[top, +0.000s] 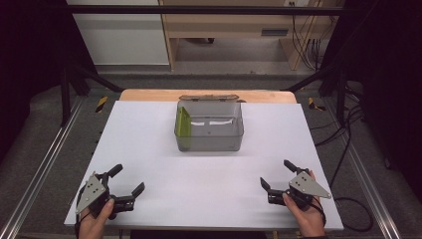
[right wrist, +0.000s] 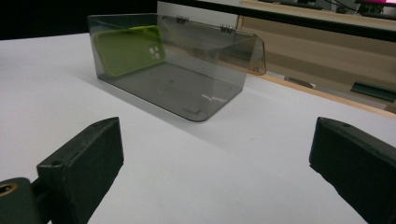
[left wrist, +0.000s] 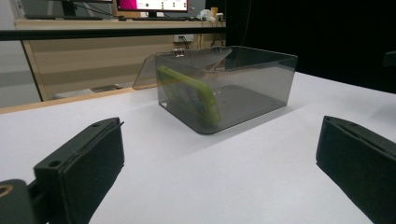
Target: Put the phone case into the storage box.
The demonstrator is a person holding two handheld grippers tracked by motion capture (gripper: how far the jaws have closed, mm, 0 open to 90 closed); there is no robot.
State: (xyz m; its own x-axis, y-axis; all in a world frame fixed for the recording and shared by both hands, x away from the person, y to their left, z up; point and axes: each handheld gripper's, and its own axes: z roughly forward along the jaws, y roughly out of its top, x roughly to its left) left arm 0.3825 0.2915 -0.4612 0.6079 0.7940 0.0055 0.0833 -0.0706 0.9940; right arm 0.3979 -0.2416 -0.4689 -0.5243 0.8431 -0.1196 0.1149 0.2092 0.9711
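Landmark: smoky transparent plastic box with a hinged lid, lid folded back behind it, standing toward the far middle of the white table.
Task's thing: lime-green soft phone case, inside the box, standing on edge and leaning against the box's left end wall; camera cut-out visible in the right gripper view.
Left gripper: well short of the box, near the front edge and to the left; jaws spread wide, nothing between them, aimed roughly at the box's left front corner.
Right gripper: well short of the box, front right; jaws likewise wide apart and empty, pointed at the box.
Hands: left hand and right hand each wrap a gripper from behind, held low over the table.
Risk, box: probably light and unanchored; a jaw bumping its wall could slide or tip it.
Risk, case: it leans close to the wall, so a jaw may not fit behind it; a one-sided push could knock it flat.
Risk, lid: nudging the box backward could swing the lid.
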